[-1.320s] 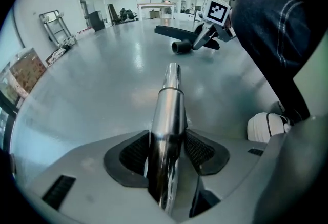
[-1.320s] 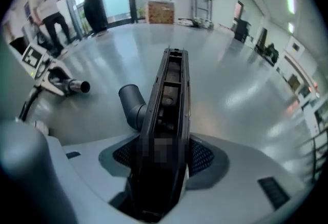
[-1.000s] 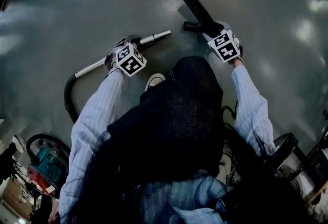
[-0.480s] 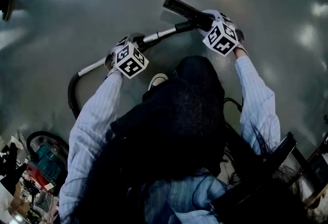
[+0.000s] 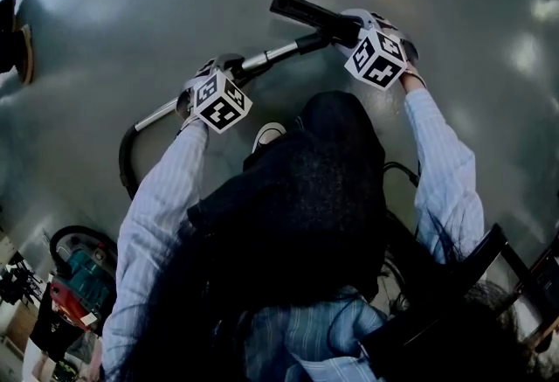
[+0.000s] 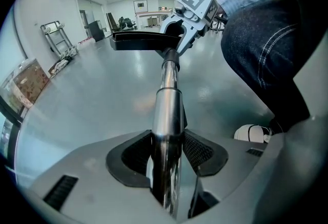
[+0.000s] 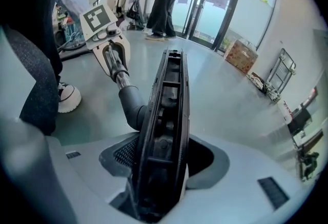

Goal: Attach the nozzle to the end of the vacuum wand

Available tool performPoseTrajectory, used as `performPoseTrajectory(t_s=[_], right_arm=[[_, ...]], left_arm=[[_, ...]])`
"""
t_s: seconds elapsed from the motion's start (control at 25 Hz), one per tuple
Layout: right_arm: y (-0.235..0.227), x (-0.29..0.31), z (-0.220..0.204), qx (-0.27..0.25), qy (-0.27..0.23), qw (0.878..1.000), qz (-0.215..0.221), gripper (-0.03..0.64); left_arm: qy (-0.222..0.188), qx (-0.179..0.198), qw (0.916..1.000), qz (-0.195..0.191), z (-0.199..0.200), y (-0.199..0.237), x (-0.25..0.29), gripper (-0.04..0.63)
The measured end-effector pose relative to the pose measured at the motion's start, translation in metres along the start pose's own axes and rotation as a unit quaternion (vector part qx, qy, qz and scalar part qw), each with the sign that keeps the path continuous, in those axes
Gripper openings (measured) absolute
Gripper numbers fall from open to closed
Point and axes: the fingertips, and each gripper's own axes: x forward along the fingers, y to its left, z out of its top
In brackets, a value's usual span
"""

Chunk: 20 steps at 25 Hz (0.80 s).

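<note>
L gripper (image 5: 229, 67) fingers (image 6: 197, 150) grip wand (image 5: 266, 57); R gripper (image 5: 349, 29) fingers grip nozzle (image 5: 301, 9). Nozzle neck meets wand tip between them; seating push prob. remains.

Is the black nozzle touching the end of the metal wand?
Touching. The right gripper view shows the wand tip running into the nozzle neck with no gap; the left gripper view agrees.

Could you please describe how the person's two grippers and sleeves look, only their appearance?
The left gripper and the right gripper both have pale grey bodies with black ribbed pads. Each carries a white cube printed with black square markers. The sleeves are light blue with fine stripes.
</note>
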Motion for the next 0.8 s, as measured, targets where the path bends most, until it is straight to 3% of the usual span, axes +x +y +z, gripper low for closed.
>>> performPoseTrajectory(t_s=[0.28, 0.56, 0.8], right_arm=[[0.007, -0.002, 0.007, 0.01, 0.001, 1.0, -0.003, 0.247], [-0.003, -0.016, 0.018, -0.064, 0.013, 0.998, -0.012, 0.247], [-0.006, -0.021, 0.02, -0.061, 0.024, 0.998, -0.015, 0.247]], left_arm=[[0.006, 0.016, 0.9998, 0.011, -0.002, -0.003, -0.004, 0.19], [0.017, 0.033, 0.9992, 0.018, 0.012, -0.006, -0.007, 0.189], [0.024, 0.037, 0.9986, 0.029, 0.017, -0.004, -0.011, 0.189]])
